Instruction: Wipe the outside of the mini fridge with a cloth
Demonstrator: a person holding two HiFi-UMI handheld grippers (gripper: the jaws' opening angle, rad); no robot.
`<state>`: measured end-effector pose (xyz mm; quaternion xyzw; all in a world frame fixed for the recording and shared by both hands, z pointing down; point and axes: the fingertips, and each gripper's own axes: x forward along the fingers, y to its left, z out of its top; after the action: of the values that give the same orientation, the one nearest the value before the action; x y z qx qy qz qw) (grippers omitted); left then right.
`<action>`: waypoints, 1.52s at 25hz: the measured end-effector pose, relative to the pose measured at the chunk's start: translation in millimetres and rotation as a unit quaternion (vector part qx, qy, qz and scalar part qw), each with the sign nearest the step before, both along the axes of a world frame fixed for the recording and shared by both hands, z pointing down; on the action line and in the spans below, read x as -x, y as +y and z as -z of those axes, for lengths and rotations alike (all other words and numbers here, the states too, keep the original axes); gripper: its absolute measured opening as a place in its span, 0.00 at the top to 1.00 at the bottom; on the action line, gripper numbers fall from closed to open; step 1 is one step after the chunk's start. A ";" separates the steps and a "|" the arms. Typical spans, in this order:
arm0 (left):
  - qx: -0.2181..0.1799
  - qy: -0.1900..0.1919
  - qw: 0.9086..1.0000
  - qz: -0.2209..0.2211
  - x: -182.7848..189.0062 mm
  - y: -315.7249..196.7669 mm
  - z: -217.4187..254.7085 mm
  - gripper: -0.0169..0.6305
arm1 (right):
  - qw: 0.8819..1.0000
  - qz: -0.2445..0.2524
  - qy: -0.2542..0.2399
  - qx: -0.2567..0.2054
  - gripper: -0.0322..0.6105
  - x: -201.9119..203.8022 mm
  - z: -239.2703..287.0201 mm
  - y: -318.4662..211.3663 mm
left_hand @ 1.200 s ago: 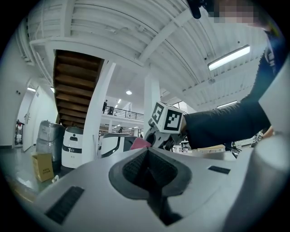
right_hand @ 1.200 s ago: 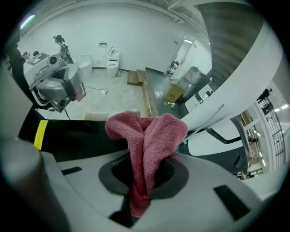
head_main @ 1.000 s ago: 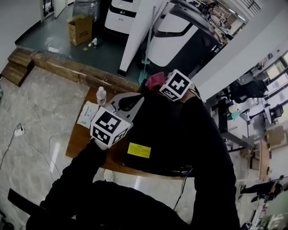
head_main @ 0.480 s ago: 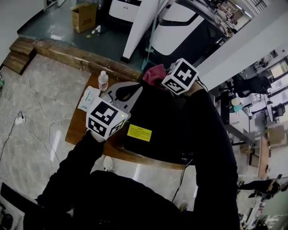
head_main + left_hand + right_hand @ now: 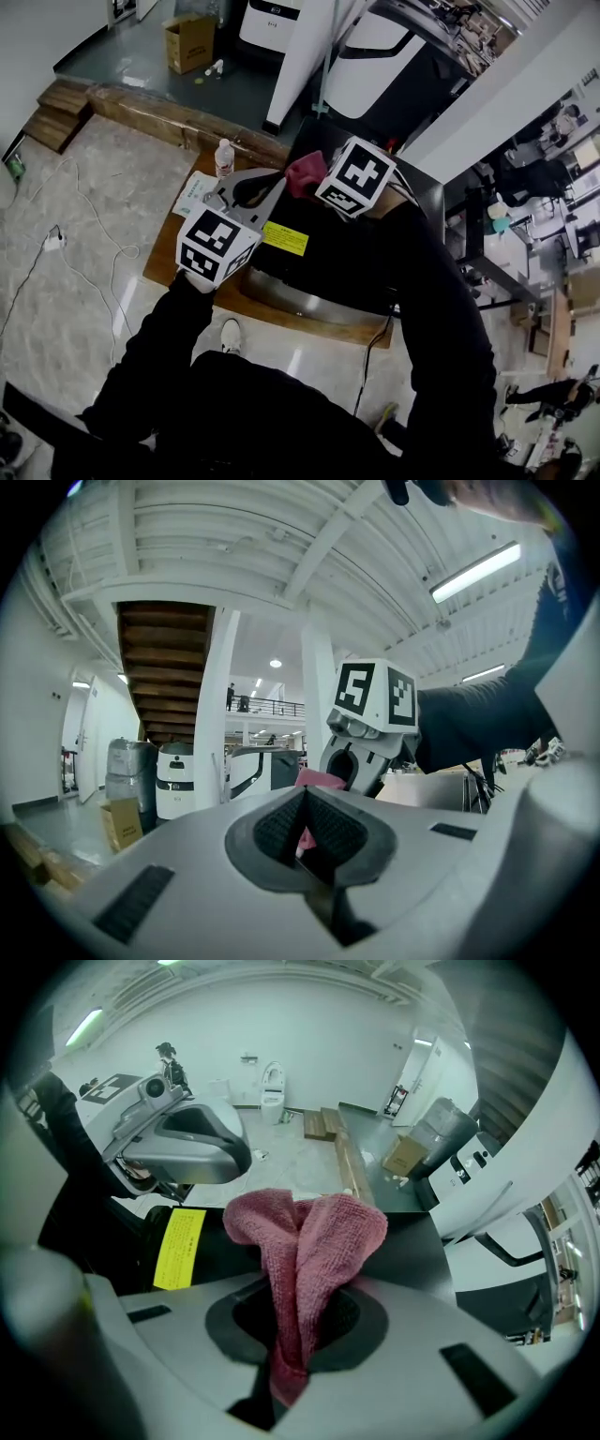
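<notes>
The black mini fridge, with a yellow sticker, stands on a low wooden table. My right gripper is over the fridge's far top edge, shut on a red cloth. In the right gripper view the red cloth bunches out of the jaws of my right gripper above the fridge. My left gripper is shut on nothing, with its tip just left of the cloth. In the left gripper view, my left gripper points at the cloth.
A water bottle and a white packet lie on the table's far left corner. A cable trails over the marble floor at left. Wooden steps, a cardboard box and white machines stand beyond.
The right gripper with the cloth has moved left and closer to the left gripper's tip. The head view has shifted, so the fridge's sticker now sits nearer both grippers.
</notes>
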<state>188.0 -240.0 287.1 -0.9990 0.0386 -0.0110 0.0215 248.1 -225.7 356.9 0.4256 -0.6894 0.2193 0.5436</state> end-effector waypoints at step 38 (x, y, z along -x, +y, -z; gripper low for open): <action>-0.015 0.053 0.997 -0.056 -93.6 236.6 99.5 0.96 | 0.977 -0.165 0.043 -0.129 0.87 -152.9 95.4 253.7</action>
<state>281.7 -3.4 187.5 -0.9983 -0.0164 0.0439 0.0352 401.0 28.1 261.4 0.6088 -0.6084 0.1967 0.4696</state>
